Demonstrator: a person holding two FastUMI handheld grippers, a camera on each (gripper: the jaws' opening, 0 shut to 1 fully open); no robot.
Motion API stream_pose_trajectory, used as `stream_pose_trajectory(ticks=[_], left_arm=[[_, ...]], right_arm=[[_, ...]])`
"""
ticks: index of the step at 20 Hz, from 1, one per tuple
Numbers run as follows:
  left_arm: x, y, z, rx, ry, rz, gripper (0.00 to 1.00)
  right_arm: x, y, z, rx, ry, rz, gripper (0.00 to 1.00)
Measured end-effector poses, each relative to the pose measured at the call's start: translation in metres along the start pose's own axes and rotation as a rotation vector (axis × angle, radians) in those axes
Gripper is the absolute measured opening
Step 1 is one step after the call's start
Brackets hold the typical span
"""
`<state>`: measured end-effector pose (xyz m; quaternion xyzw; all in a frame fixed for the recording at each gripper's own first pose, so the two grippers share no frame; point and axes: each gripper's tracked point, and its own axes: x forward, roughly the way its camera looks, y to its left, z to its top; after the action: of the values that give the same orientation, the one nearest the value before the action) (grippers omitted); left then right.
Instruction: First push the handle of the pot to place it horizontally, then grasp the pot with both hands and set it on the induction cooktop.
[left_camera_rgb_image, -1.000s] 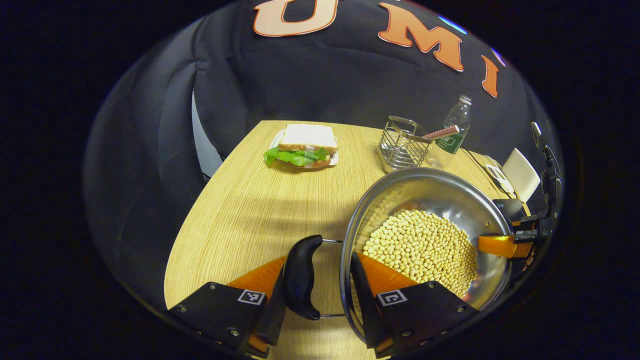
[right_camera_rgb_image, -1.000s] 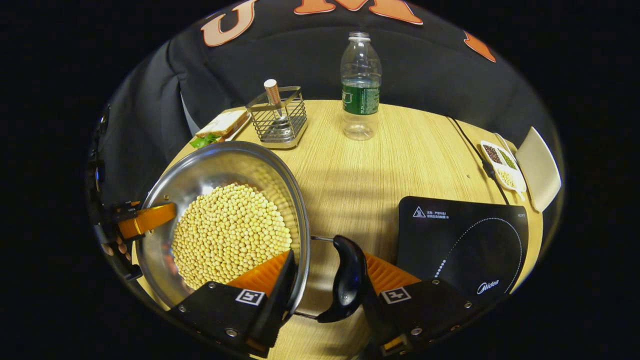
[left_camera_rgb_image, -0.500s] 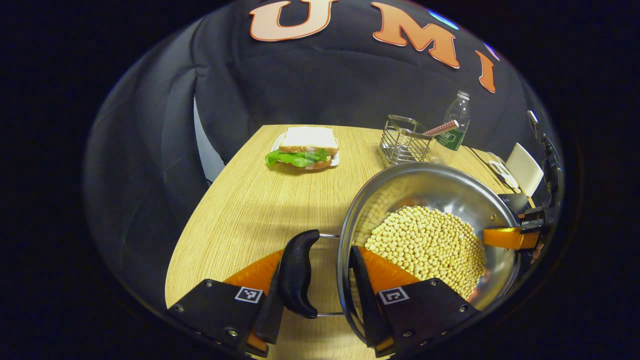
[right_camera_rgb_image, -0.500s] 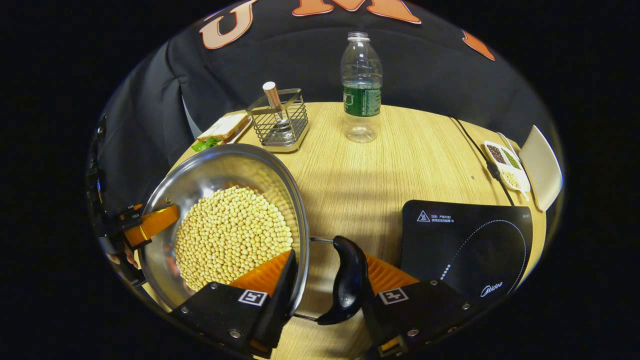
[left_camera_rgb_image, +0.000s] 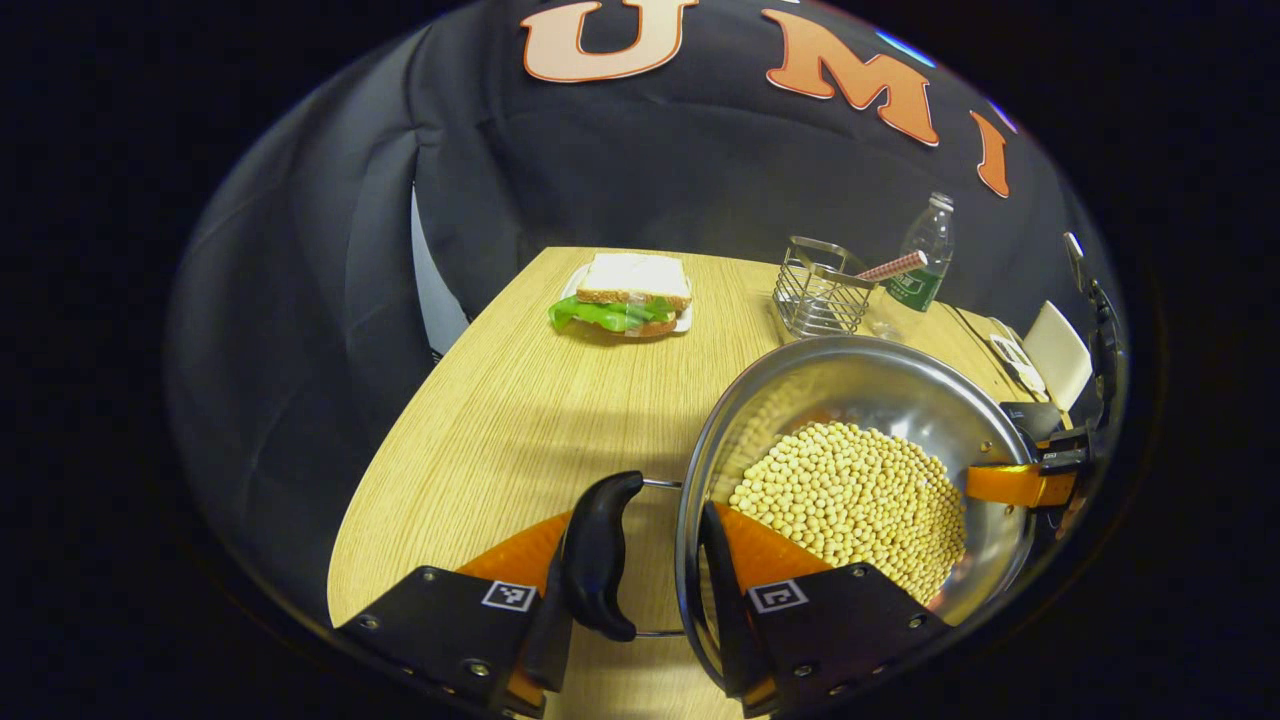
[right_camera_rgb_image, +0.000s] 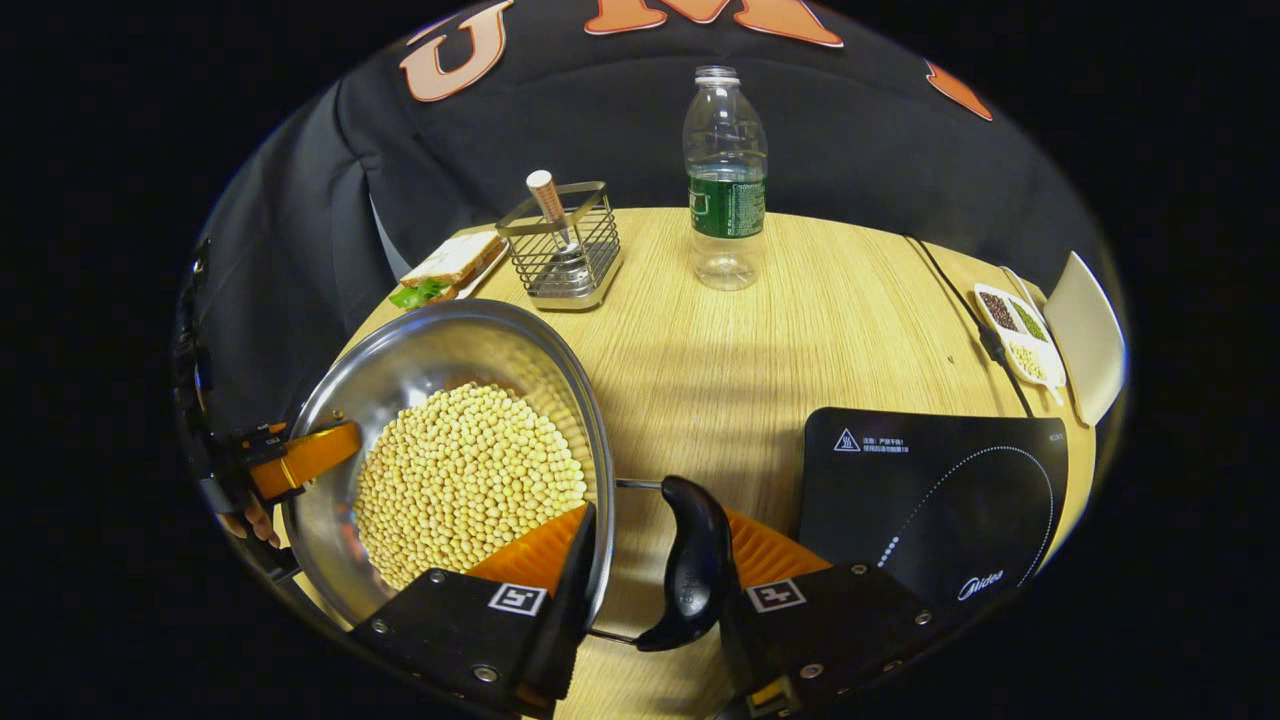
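While the pot (left_camera_rgb_image: 850, 470) of pale beans (right_camera_rgb_image: 470, 480) sits over the wooden bench (left_camera_rgb_image: 520, 420), the left gripper (left_camera_rgb_image: 650, 560) straddles its near rim, one finger outside against the black side handle (left_camera_rgb_image: 598, 555) and the other inside the bowl, clamped on handle and rim together; the right gripper (right_camera_rgb_image: 640, 570) grips the opposite handle (right_camera_rgb_image: 690, 565) and rim the same way. In the right gripper view the induction cooktop (right_camera_rgb_image: 940, 500) lies just right of the pot, apart from it. Farther back stand a wire basket (right_camera_rgb_image: 562, 255) with a utensil in it, a plastic bottle (right_camera_rgb_image: 727, 180) and a sandwich (left_camera_rgb_image: 625, 295); a small dish (right_camera_rgb_image: 1020, 335) lies at the bench's far right edge
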<state>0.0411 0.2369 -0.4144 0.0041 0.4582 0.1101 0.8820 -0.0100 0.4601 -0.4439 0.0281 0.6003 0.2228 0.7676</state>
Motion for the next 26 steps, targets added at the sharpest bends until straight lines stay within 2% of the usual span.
stream_pose_trajectory(ticks=[6, 12, 13, 14, 20, 26], left_arm=[[-0.016, -0.004, 0.010, -0.019, -0.039, 0.013, 0.60], [-0.073, -0.015, 0.035, 0.016, -0.102, 0.015, 0.60], [-0.080, -0.016, 0.034, 0.014, -0.102, 0.017, 0.60], [-0.085, -0.022, 0.037, 0.018, -0.103, 0.014, 0.62], [-0.113, -0.089, 0.047, 0.055, -0.126, -0.027, 0.58], [-0.122, -0.166, 0.059, 0.102, -0.148, -0.090, 0.60]], right_arm=[[-0.018, -0.004, 0.010, -0.019, -0.049, 0.005, 0.58], [-0.061, -0.019, 0.022, -0.006, -0.106, 0.019, 0.58], [-0.064, -0.023, 0.024, -0.004, -0.110, 0.018, 0.54], [-0.067, -0.027, 0.025, 0.000, -0.113, 0.016, 0.58], [-0.086, -0.062, 0.027, 0.025, -0.143, -0.003, 0.58], [-0.136, -0.113, 0.025, 0.068, -0.181, -0.054, 0.58]])
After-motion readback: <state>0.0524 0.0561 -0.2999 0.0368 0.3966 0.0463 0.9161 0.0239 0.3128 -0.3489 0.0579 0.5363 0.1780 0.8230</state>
